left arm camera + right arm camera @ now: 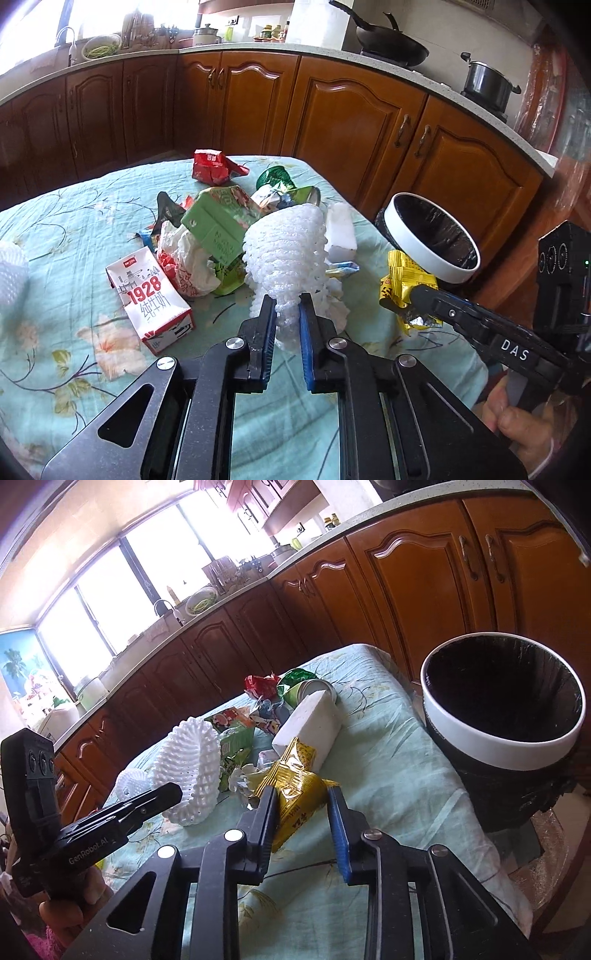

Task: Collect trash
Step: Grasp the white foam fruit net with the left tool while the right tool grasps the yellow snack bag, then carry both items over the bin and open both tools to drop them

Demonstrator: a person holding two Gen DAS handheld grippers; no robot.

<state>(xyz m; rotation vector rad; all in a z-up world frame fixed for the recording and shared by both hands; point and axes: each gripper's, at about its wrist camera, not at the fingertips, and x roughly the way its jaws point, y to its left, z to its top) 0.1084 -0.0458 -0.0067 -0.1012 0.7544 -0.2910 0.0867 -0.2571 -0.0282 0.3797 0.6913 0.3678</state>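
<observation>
Nearest in the left wrist view, the left gripper [287,301] has its jaws clamped on the narrow lower end of a white foam fruit net [286,254], which rises tilted above the tabletop [74,332], covered in a pale green floral cloth. To the right, the right gripper [408,299] reaches in from the side, its jaws pinching a crumpled yellow snack wrapper [399,277]; a hand [517,413] holds its handle at the lower right edge.

In the right wrist view the same yellow snack wrapper [299,790] sits between the two jaws of the right gripper [301,794], pressed against the left pad and bulging toward the right one. The left gripper [173,794] enters from the left, gripping the foam fruit net [188,771].

Just beyond the grippers lies a heap of trash: a red and white milk carton [149,295] on its side at the left, a green carton [218,221] leaning on crumpled white paper [192,258], and a white foam block [341,230] to the right.

Farther back lie a red wrapper [214,166] and a green cup [275,177].

At the tabletop's right edge stands a trash bin [506,746] with a white rim and black liner, mouth open.

Behind everything run brown wooden kitchen cabinets [351,122].
</observation>
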